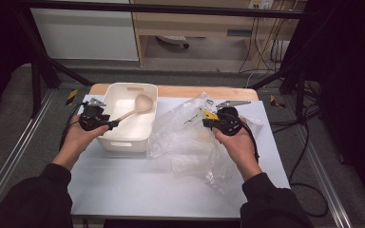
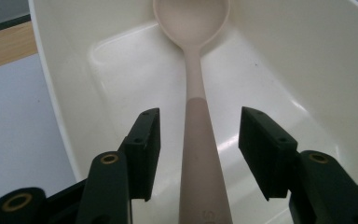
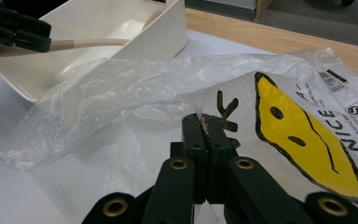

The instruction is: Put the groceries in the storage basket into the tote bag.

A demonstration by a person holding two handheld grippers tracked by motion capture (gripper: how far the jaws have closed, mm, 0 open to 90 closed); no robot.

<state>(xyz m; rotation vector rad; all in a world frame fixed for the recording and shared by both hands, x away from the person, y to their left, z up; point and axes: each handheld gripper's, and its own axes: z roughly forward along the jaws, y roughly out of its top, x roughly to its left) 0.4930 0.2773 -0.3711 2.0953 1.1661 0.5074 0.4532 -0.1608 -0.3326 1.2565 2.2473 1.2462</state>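
Spoon (image 2: 196, 116) and bag are what the two grippers are working on. The left gripper (image 1: 105, 124) is sitting at the near left corner of the white bin (image 1: 148, 124), its jaws standing apart on either side of the beige spoon handle with a clear gap at each pad, so nothing is pressing on it. The spoon is lying inside the bin, handle slanting toward the near left rim and bowl resting toward the far right wall.

The right gripper (image 3: 208, 135) is pinching together on a fold of the clear plastic bag (image 1: 190, 142), which is bearing a yellow face print and black lettering. The bag is sprawling over the middle of the pale table (image 1: 138, 190), its left edge lying right against the bin's right wall.

Room for moving is lying mostly on the near side: a broad bare stretch of tabletop is running between the person's two dark sleeves. To the right of the bag a narrow bare strip is reaching the table's right edge. The bin is sitting close to the far left edge, where a wooden strip is showing.

In the left gripper view the handle's near end is running off the bottom, so I cannot tell where it ends. The bag's lettering is cut off at the frame's right side.
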